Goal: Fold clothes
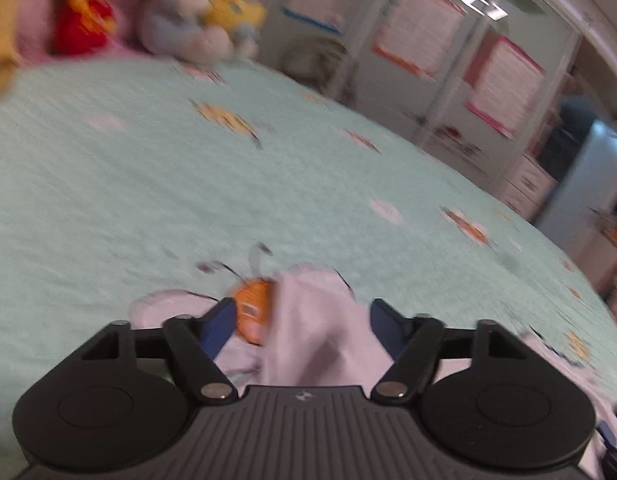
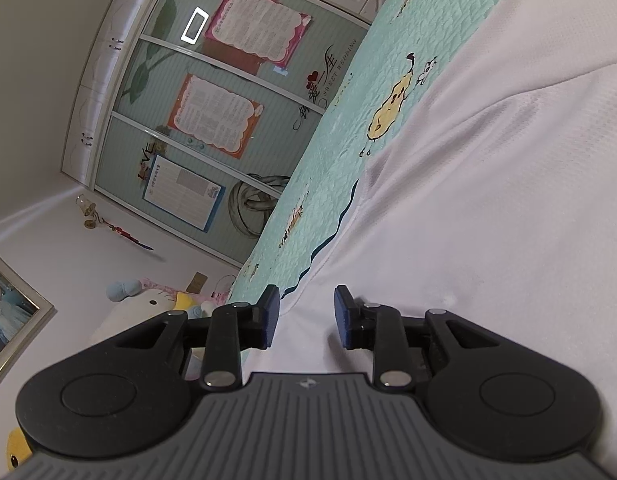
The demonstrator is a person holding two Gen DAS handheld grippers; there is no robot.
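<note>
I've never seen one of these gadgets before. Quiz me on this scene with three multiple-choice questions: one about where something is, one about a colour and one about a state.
1. Where are the plush toys?
A. At the far end of the bed
B. Between the fingers
C. On the wardrobe

2. What colour is the quilt?
A. Red
B. Mint green
C. Black

3. How do the jaws of the left gripper stand?
A. Shut tight with nothing between them
B. Out of view
C. Apart, with white cloth between them

Answers:
1. A. In the left wrist view the toys sit beyond the quilt, at the bed's far end.
2. B. The quilt is pale green with small cartoon prints.
3. C. The two blue pads stand well apart, with cloth bunched between them.
</note>
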